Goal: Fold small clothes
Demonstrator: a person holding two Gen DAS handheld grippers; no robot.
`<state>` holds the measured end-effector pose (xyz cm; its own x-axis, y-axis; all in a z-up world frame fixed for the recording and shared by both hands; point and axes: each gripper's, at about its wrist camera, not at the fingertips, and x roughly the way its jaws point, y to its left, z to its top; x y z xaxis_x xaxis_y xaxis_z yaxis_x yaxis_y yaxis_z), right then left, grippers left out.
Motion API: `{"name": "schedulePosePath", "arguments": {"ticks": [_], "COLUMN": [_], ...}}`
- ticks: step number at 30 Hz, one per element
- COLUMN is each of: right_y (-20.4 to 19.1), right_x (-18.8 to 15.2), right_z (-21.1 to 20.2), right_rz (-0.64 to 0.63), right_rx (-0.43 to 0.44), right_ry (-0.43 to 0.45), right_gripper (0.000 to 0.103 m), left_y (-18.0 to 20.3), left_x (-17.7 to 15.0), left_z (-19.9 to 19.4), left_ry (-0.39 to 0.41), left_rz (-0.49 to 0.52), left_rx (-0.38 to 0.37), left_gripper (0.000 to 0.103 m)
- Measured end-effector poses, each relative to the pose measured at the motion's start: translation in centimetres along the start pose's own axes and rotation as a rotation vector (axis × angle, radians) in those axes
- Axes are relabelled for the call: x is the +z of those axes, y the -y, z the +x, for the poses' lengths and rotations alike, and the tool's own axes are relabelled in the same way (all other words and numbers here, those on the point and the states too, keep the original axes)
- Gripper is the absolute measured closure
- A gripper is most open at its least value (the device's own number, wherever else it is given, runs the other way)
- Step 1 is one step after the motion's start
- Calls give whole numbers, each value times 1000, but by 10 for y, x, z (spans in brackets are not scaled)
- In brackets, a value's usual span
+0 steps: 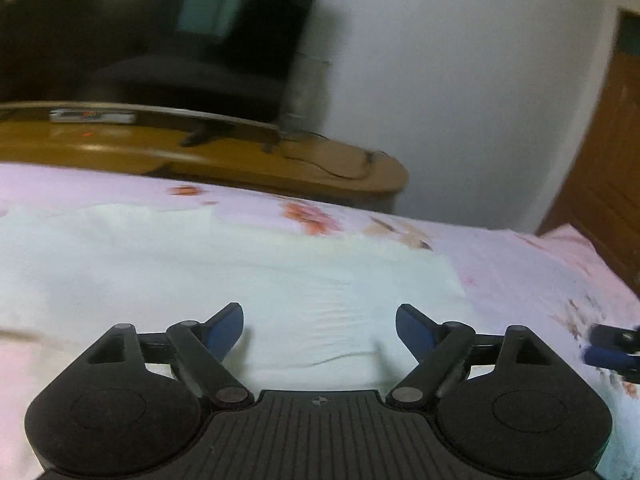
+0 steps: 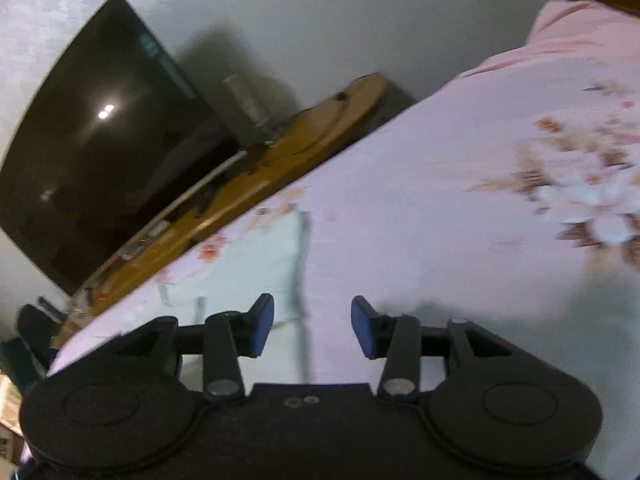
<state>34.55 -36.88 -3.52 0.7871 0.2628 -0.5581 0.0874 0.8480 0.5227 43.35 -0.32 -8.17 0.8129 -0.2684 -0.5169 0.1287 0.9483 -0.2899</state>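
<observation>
A pale mint-white garment (image 1: 248, 276) lies flat on the pink floral bedsheet (image 1: 520, 280). My left gripper (image 1: 319, 332) is open and empty, hovering low over the garment's near part. The garment's right edge (image 2: 256, 264) also shows in the right wrist view. My right gripper (image 2: 313, 326) is open and empty, just above that right edge and the sheet beside it. Its blue fingertips (image 1: 608, 346) show at the far right of the left wrist view.
A wooden TV stand (image 1: 240, 152) with a dark television (image 1: 152, 28) runs along the far side of the bed. A white wall (image 1: 460, 100) and a wooden door (image 1: 608, 152) stand at the right. Both views are motion-blurred.
</observation>
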Motion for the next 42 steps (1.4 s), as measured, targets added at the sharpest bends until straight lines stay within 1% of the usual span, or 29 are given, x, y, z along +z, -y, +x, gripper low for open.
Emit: {"name": "schedulePosePath", "arguments": {"ticks": [1,2,3,5,7,9,10,12,14,15,17,18,19,20,22,24,26,29,31,32,33,35,38,40,42], "right_y": [-7,-16,-25,-43,-58,-70,-74,-78,-79,-79,-80,-82,-83,-85,-88,-96,-104,-107,-103,-98,-96,-81,-65,-58,-59], "right_x": [0,-1,-2,-8,-14,-21,-25,-30,-34,-36,-40,-40,-40,-41,-40,-35,-24,-8,0,2,2,4,4,5,7], "right_z": [8,18,28,57,84,109,121,139,151,156,160,161,162,161,160,155,137,109,89,77,72,63,61,61,63], "right_rz": [7,15,22,50,78,99,117,158,208,236,268,270,268,263,230,166,97,21,-6,-27,-40,-46,-38,-17,-17], "right_rx": [27,62,92,168,212,232,235,238,239,242,243,231,221,210,189,170,182,177,177,162,146,116,68,64,66], "right_ry": [-9,-26,-42,-97,-150,-195,-219,-260,-285,-293,-286,-277,-273,-269,-255,-226,-169,-76,-32,-5,11,10,10,15,14], "right_gripper": [60,60,60,61,62,63,63,63,63,64,67,71,78,81,96,97,97,97,97,97,97,97,97,97,97], "left_y": [-19,-38,-56,-91,-120,-139,-141,-143,-147,-146,-145,-145,-145,-145,-142,-137,-133,-133,-134,-133,-133,-132,-137,-136,-135], "left_x": [-1,-3,-8,-17,-25,-36,-38,-44,-43,-47,-48,-47,-46,-43,-39,-37,-36,-36,-36,-37,-37,-37,-35,-31,-30], "left_z": [-14,-27,-37,-55,-65,-69,-59,-61,-56,-57,-56,-52,-47,-43,-36,-33,-32,-34,-34,-34,-34,-33,-36,-37,-39], "left_ry": [14,20,22,8,-11,-30,-34,-22,-18,-17,-17,-17,-14,-13,-20,-30,-33,-26,-23,-23,-24,-26,-39,-60,-57], "left_rz": [-32,-57,-76,-139,-199,-222,-229,-236,-250,-258,-256,-251,-244,-241,-212,-172,-140,-148,-152,-148,-138,-121,-125,-110,-120], "left_rx": [34,77,121,209,262,279,280,259,247,244,249,252,258,265,281,301,314,313,312,313,316,340,320,309,288], "left_gripper": [20,24,34,36,36,36,36,36,36,36,36,36,36,36,36,36,36,36,36,36,42,53,55,55,55]}}
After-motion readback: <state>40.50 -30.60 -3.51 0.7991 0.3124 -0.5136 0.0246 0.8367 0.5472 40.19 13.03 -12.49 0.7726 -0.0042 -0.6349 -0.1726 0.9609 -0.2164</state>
